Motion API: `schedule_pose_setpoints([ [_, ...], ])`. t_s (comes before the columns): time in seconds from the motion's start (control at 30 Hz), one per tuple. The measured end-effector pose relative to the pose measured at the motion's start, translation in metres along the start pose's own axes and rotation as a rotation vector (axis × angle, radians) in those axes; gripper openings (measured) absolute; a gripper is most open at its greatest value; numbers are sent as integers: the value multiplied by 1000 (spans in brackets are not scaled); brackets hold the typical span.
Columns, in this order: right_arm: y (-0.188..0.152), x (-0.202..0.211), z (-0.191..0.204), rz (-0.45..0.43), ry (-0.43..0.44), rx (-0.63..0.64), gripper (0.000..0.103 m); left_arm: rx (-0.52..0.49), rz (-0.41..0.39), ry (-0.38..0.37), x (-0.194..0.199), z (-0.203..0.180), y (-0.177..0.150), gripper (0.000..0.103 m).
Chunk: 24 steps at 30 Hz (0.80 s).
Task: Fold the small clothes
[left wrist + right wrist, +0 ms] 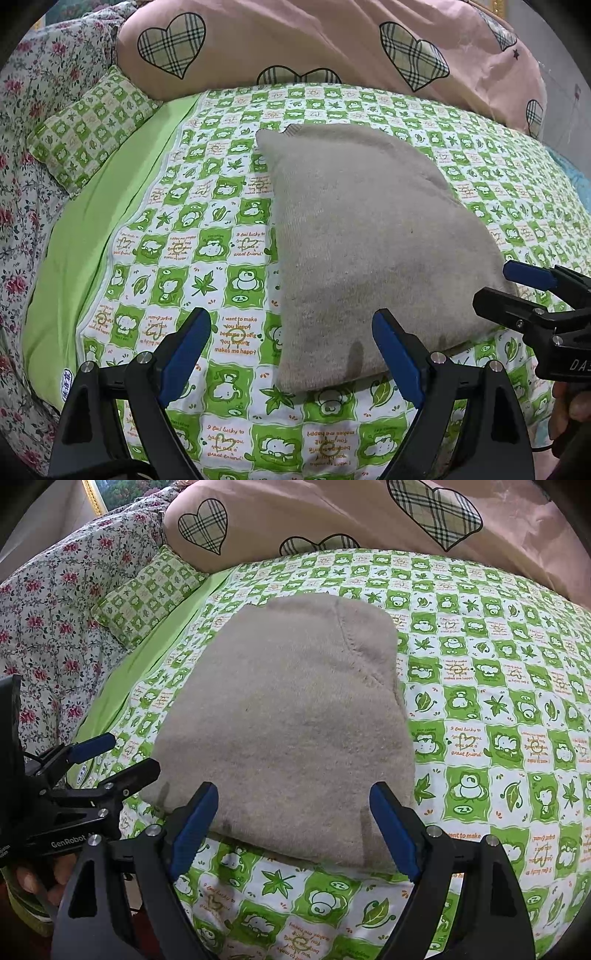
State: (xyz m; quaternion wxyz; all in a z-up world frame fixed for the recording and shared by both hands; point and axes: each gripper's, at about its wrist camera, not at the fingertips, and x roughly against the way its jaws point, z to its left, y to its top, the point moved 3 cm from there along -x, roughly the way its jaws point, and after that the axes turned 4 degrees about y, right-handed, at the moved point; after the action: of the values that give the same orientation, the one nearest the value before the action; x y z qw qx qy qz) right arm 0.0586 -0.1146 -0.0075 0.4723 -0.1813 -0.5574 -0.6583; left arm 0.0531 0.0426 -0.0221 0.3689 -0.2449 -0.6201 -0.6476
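A small beige knit garment [354,236] lies folded flat on the green-and-white checked bedsheet [207,229]; it also shows in the right wrist view [291,720]. My left gripper [291,354] is open and empty, its blue pads level with the garment's near left corner. My right gripper [291,830] is open and empty, its pads straddling the garment's near edge. The right gripper also shows at the right of the left wrist view [517,288], and the left gripper at the left of the right wrist view [114,757].
A pink quilt with plaid hearts [332,40] is piled at the back of the bed. A floral blanket [33,155] and a small green checked pillow [92,129] lie along the left. A plain green sheet strip [96,236] runs beside them.
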Motion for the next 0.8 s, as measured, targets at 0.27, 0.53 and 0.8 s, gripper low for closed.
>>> schedule_pose_setpoints([
  [0.27, -1, -1, 0, 2, -2, -1, 85, -1, -1, -1, 1, -1, 1, 90],
  [0.53, 0, -2, -1, 4, 1, 0, 85, -1, -1, -4, 2, -2, 1, 90],
  [0.8, 0, -3, -3, 5, 4, 1, 85, -6, -7, -9, 3, -5, 3, 90],
])
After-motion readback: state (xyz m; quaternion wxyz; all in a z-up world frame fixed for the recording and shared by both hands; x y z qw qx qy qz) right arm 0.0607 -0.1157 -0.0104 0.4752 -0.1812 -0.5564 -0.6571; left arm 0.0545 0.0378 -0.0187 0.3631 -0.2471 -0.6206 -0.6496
